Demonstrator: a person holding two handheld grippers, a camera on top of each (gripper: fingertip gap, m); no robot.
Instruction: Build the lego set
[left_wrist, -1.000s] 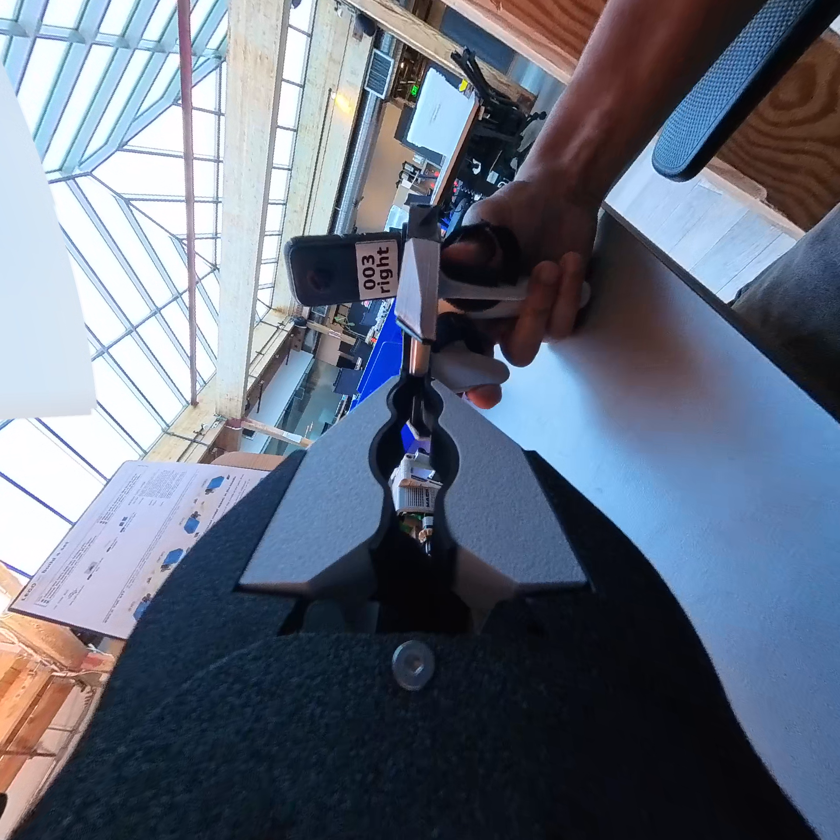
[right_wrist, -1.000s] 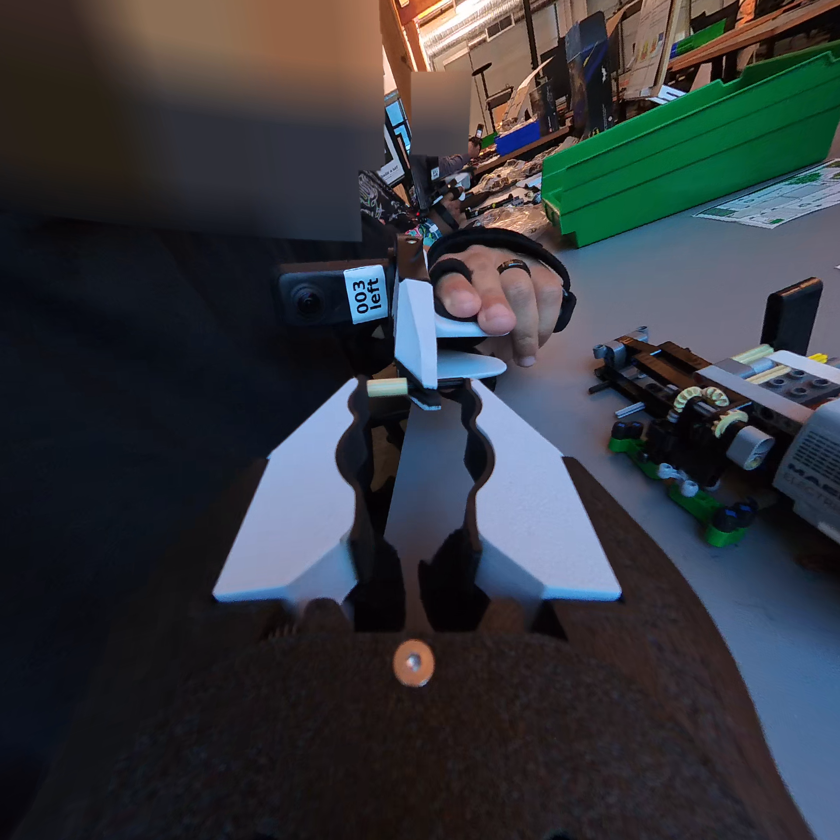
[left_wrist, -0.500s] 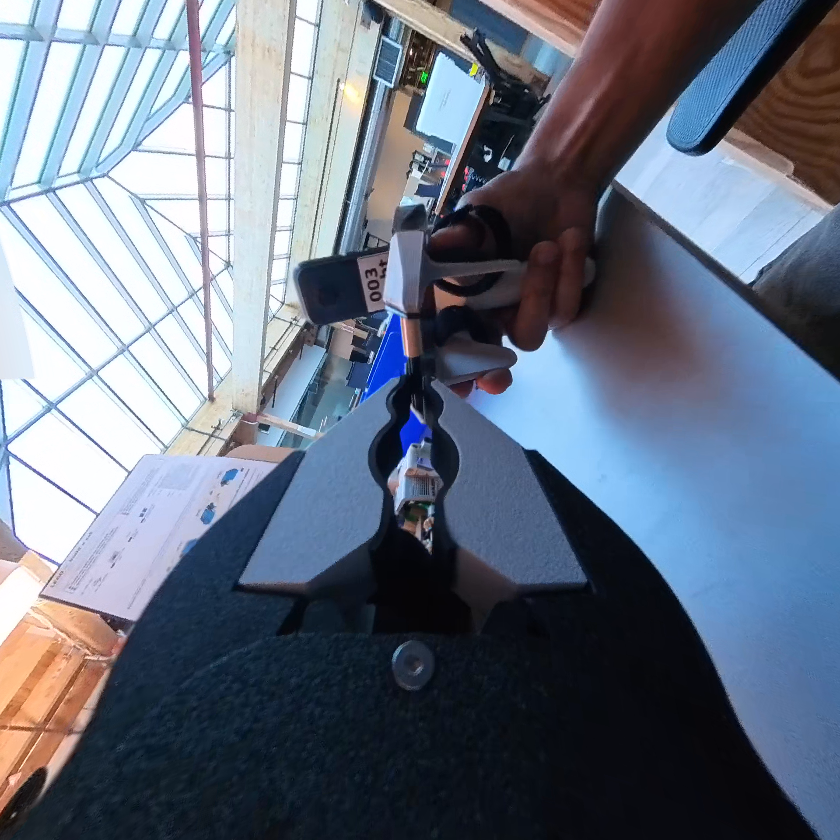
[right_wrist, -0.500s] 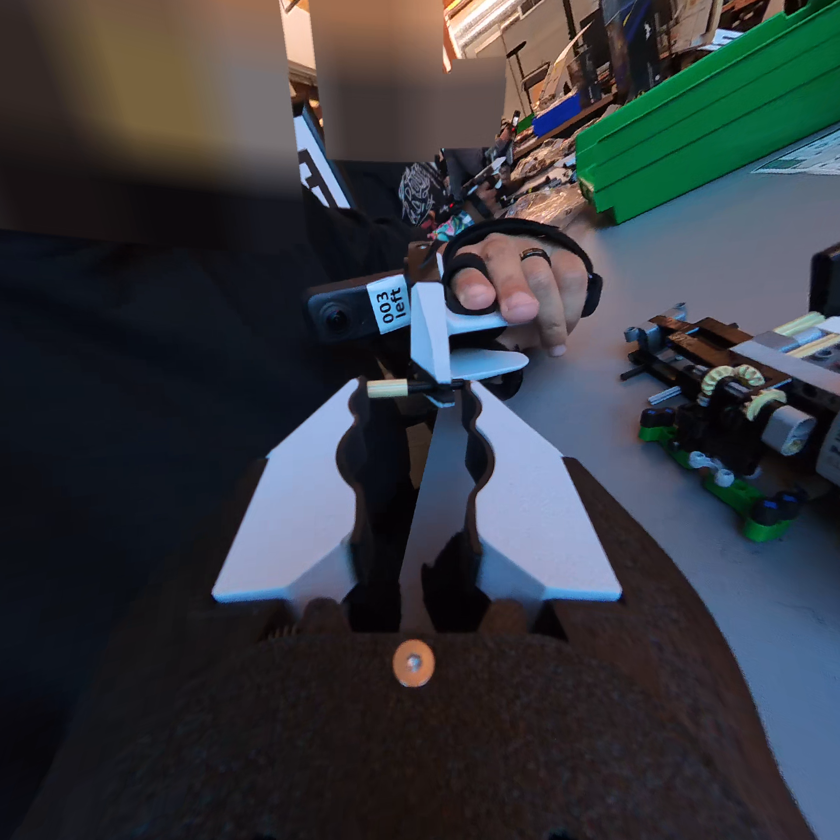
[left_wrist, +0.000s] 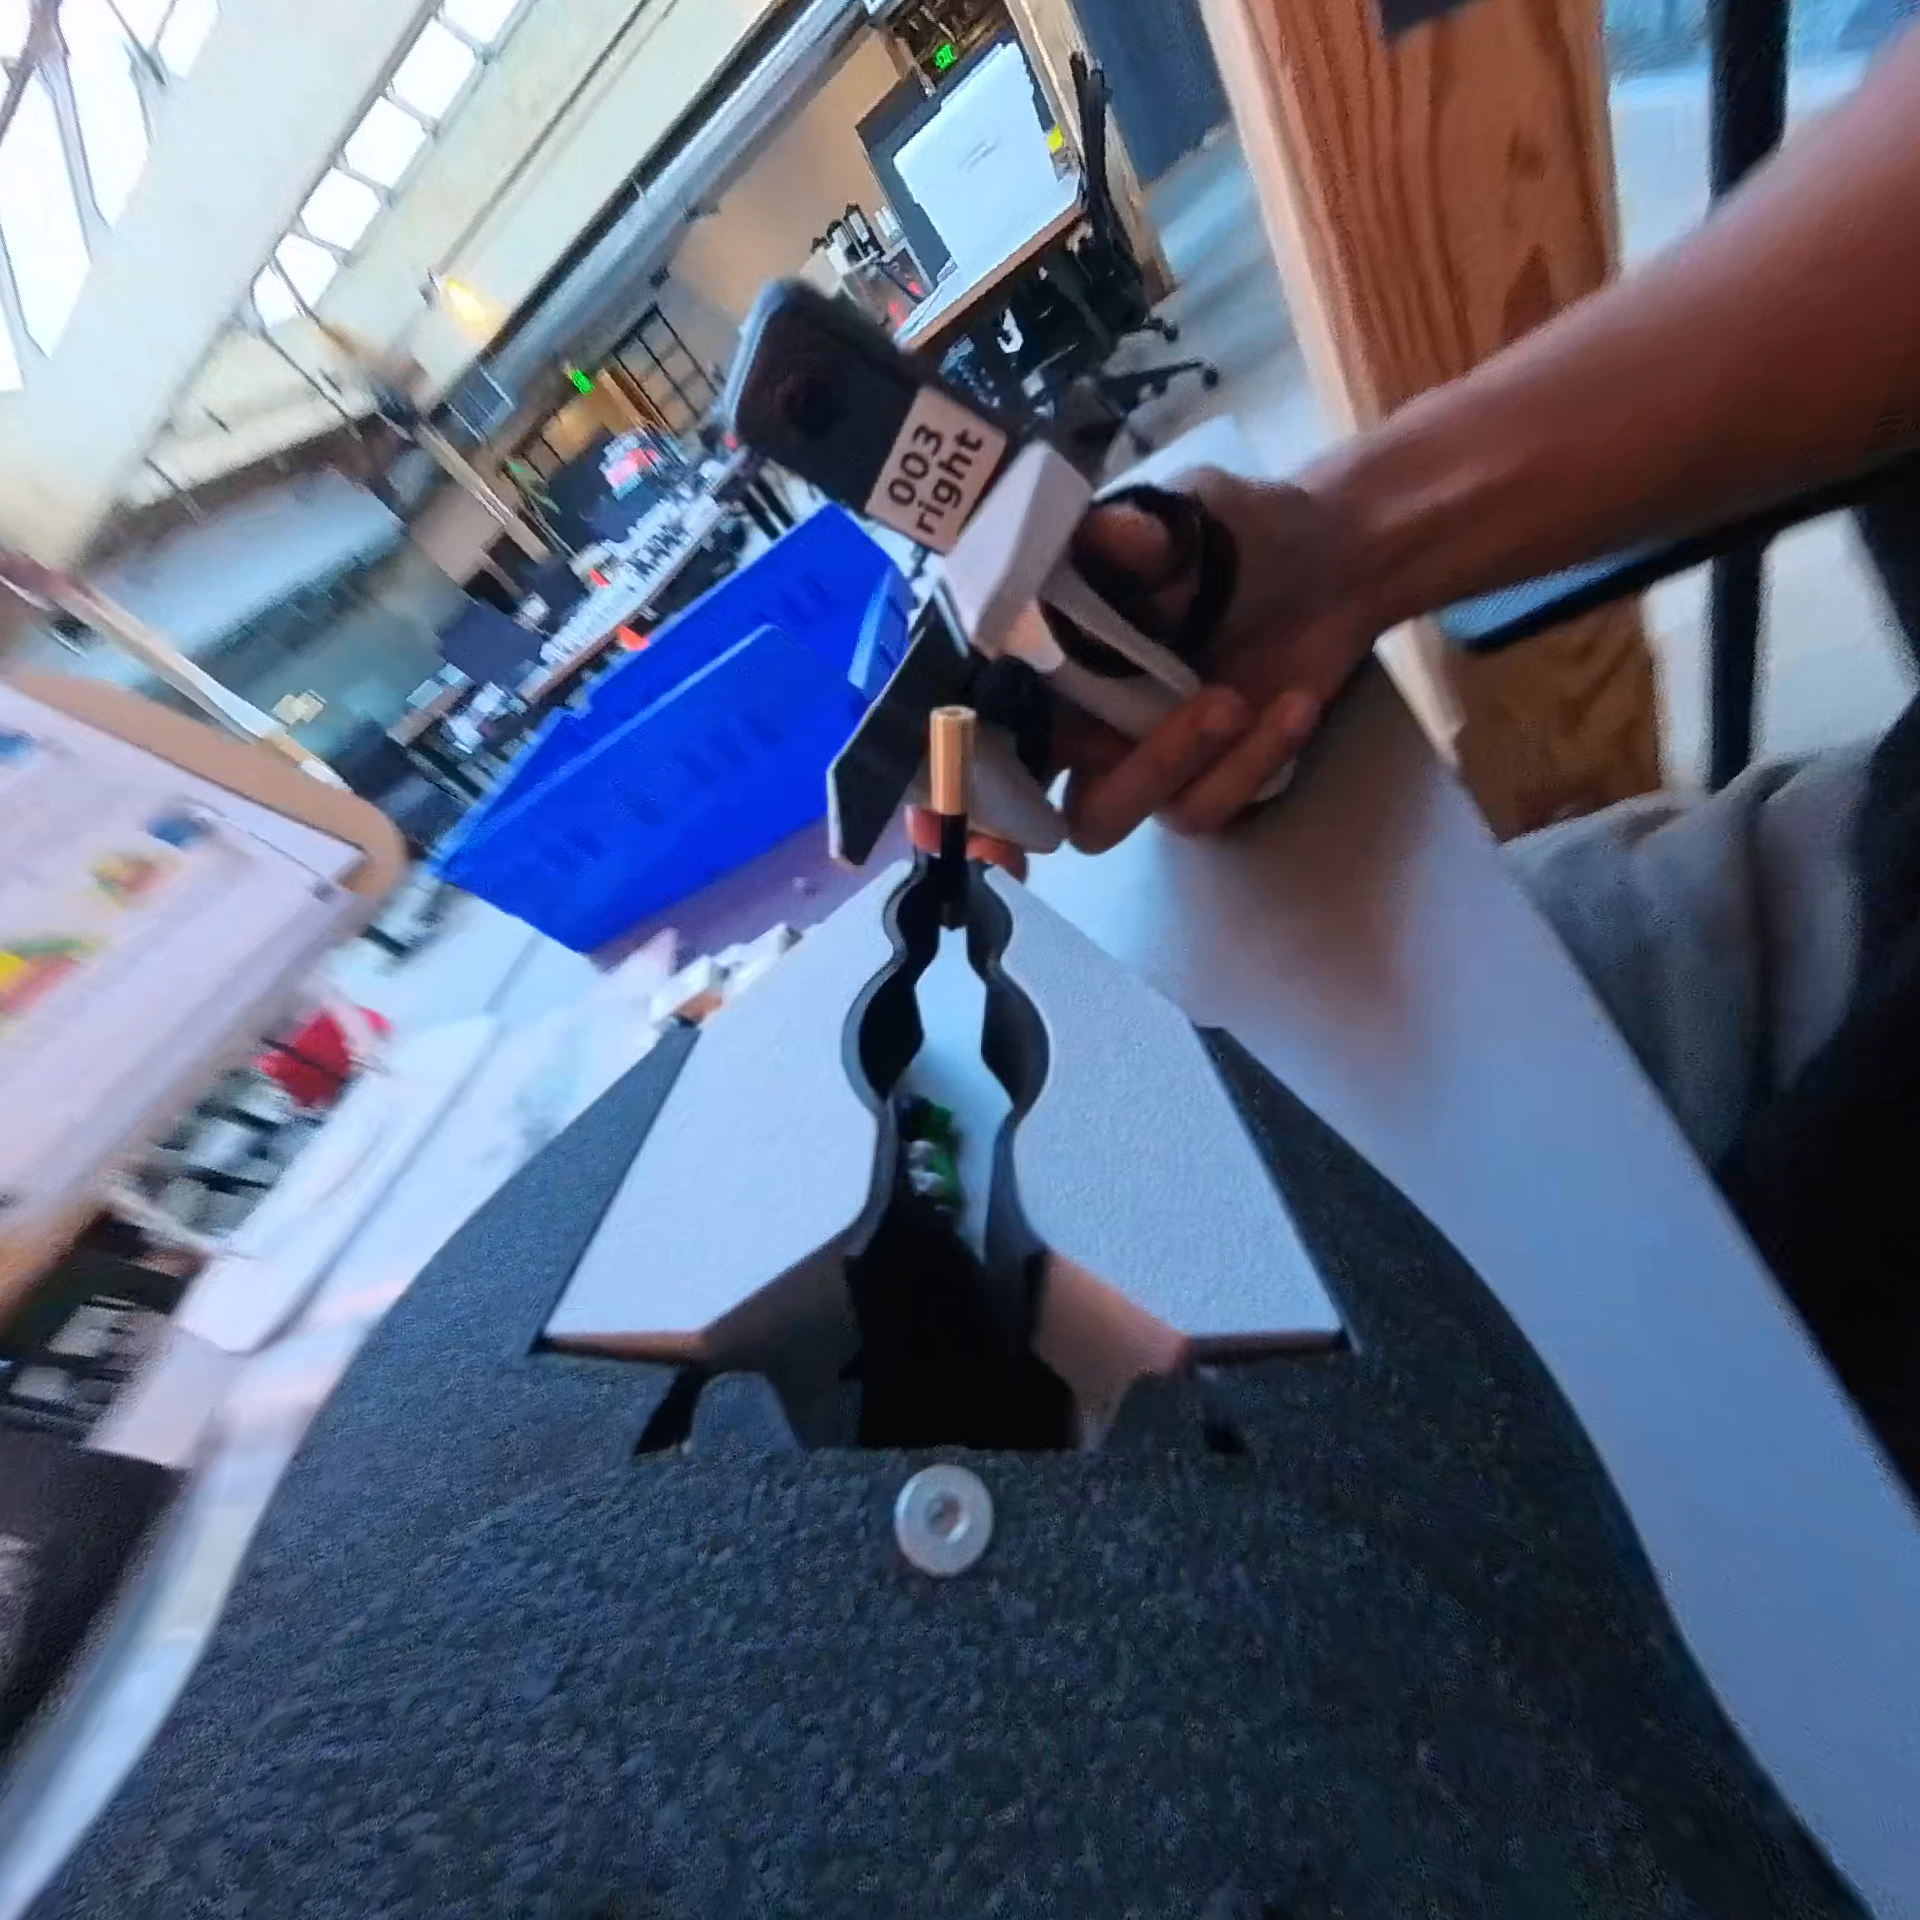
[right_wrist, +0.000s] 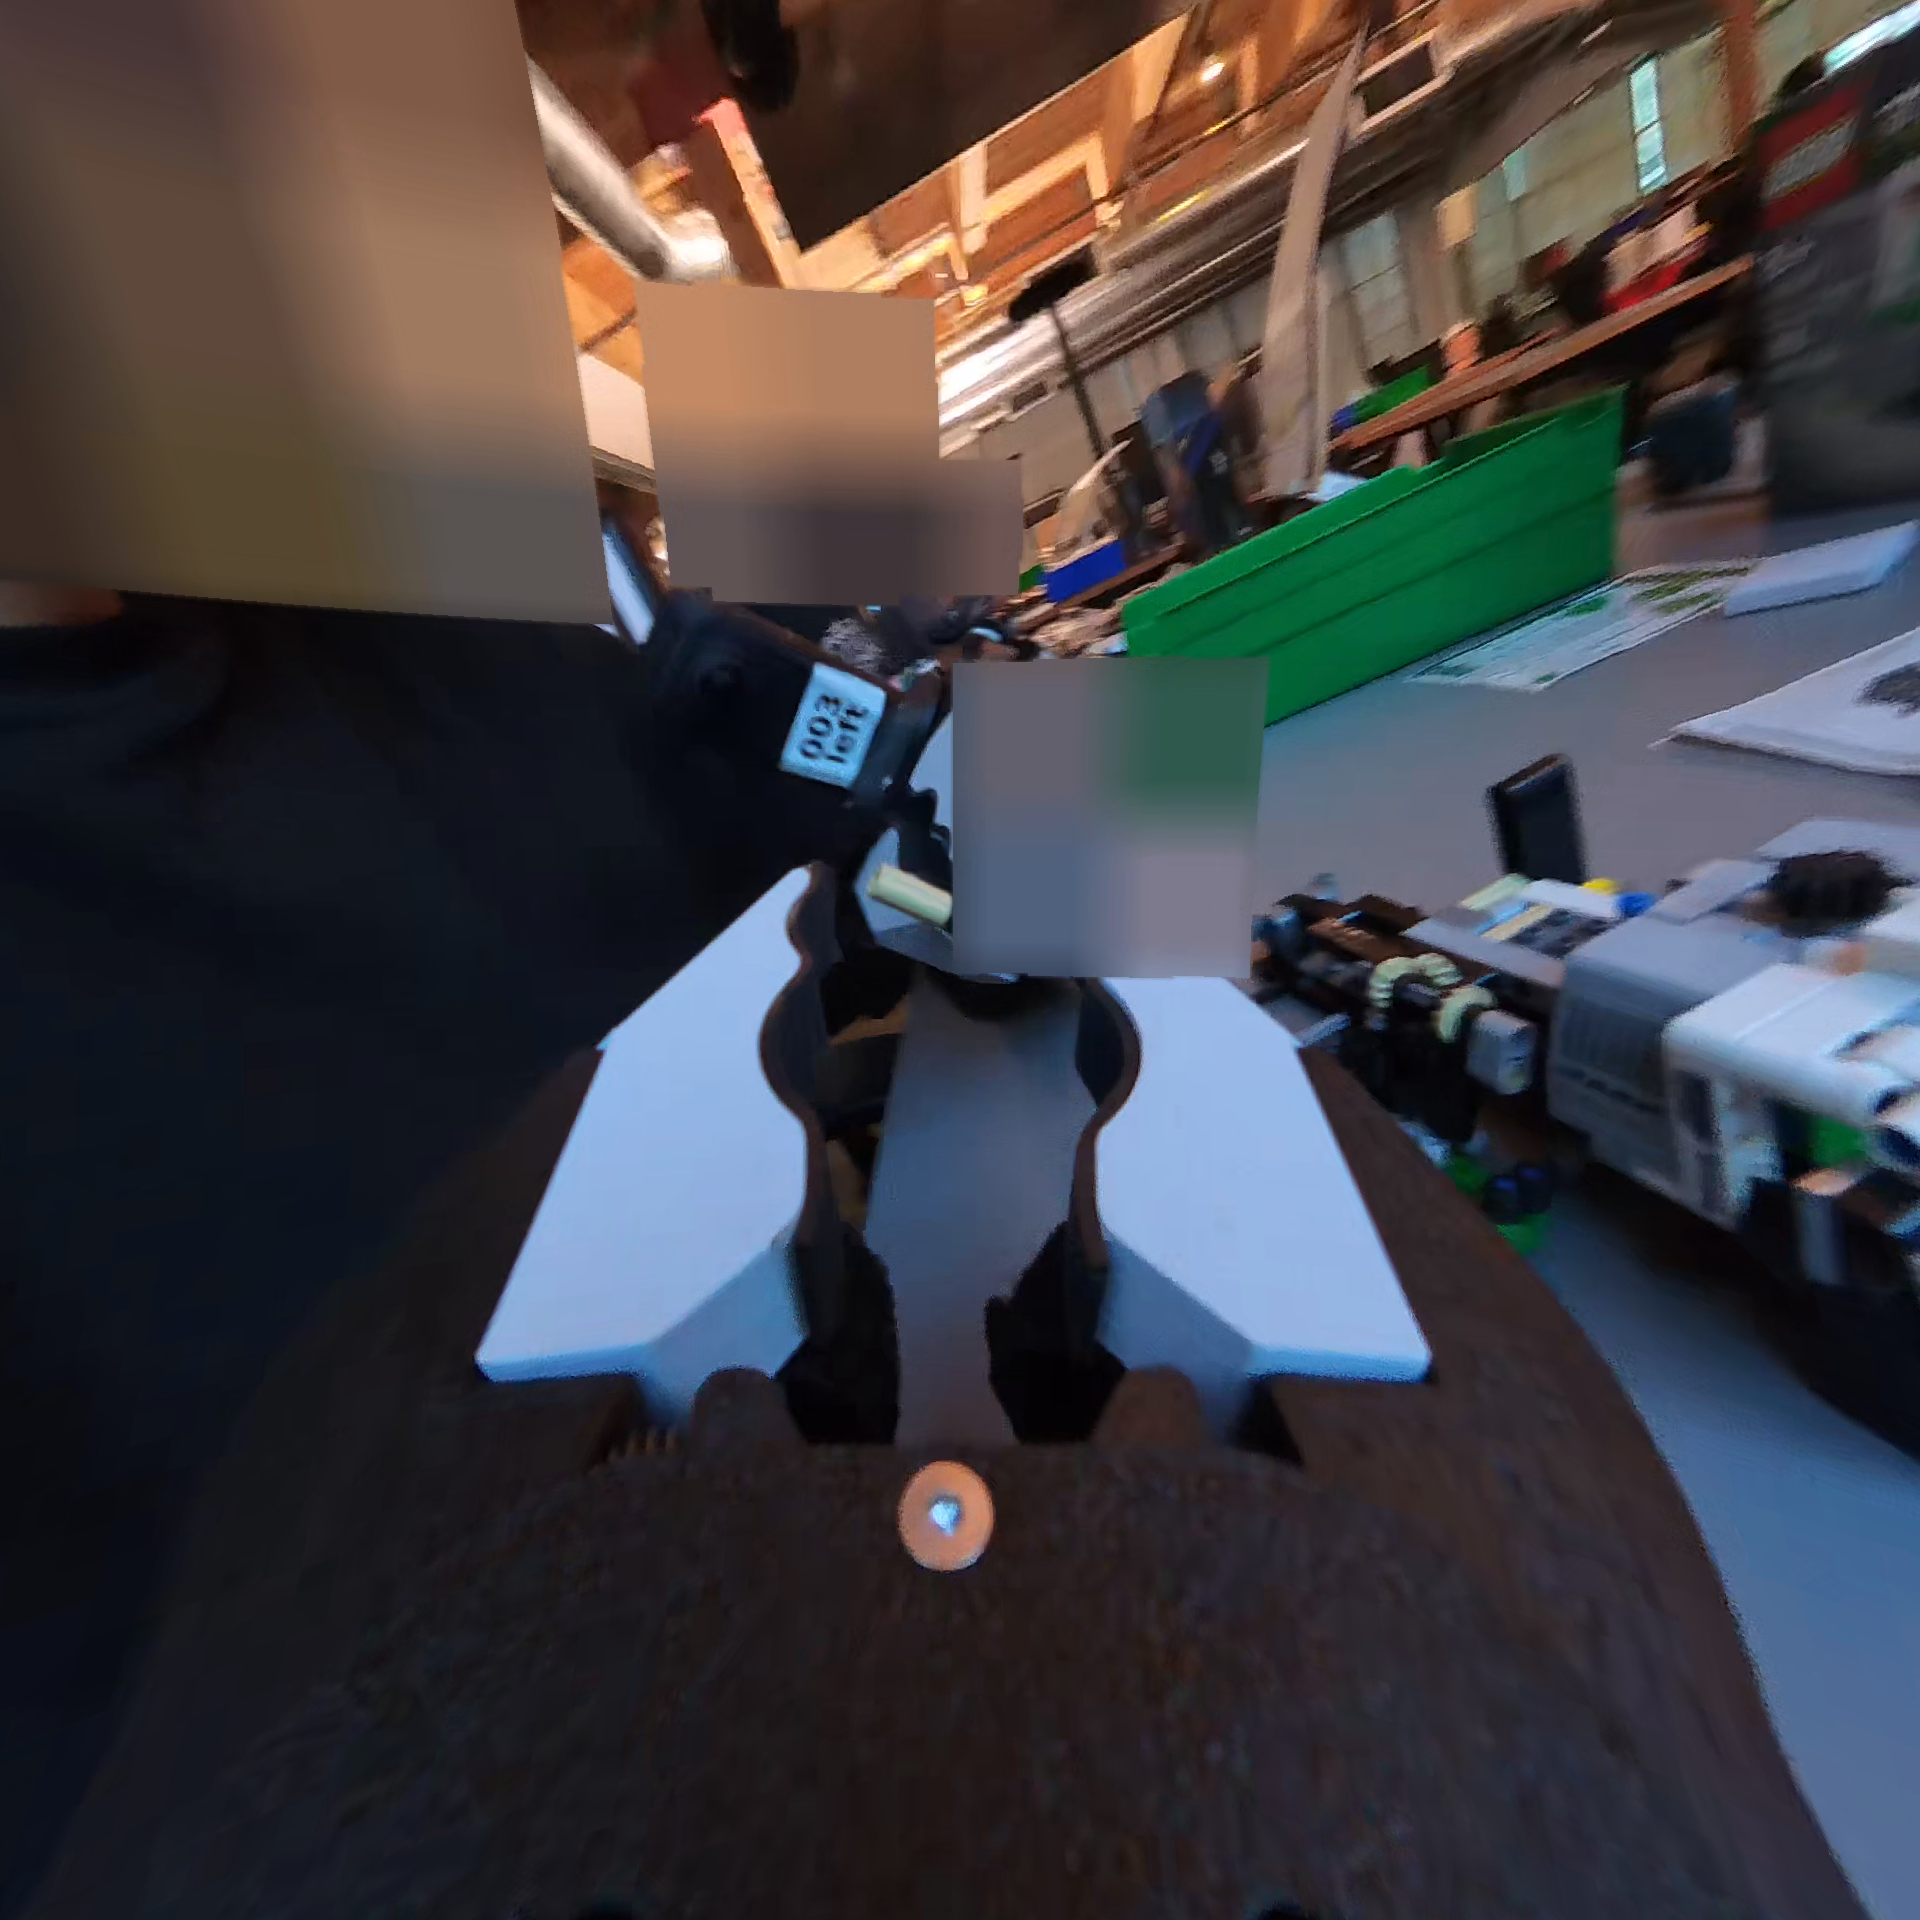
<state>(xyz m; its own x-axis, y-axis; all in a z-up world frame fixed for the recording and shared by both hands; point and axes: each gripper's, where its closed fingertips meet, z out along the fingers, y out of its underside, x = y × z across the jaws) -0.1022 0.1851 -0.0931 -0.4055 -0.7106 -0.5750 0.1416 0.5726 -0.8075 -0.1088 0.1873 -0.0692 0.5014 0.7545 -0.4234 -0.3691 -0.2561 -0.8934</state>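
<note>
Lego model (right_wrist: 1621, 1049) lies on table (right_wrist: 1382, 769), bin (right_wrist: 1382, 561) behind it, papers (right_wrist: 1579, 634) alongside.

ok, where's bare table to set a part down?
Free: the grey table between the green bin and the lego build, and the strip in front of the build toward the near edge. In the left wrist view, the stretch below the right hand is bare. Crowded: around the build, and the paper sheets by the bin.

Bright daylight, motion-blurred backgrounds, fisheye edges, dim right view
</note>
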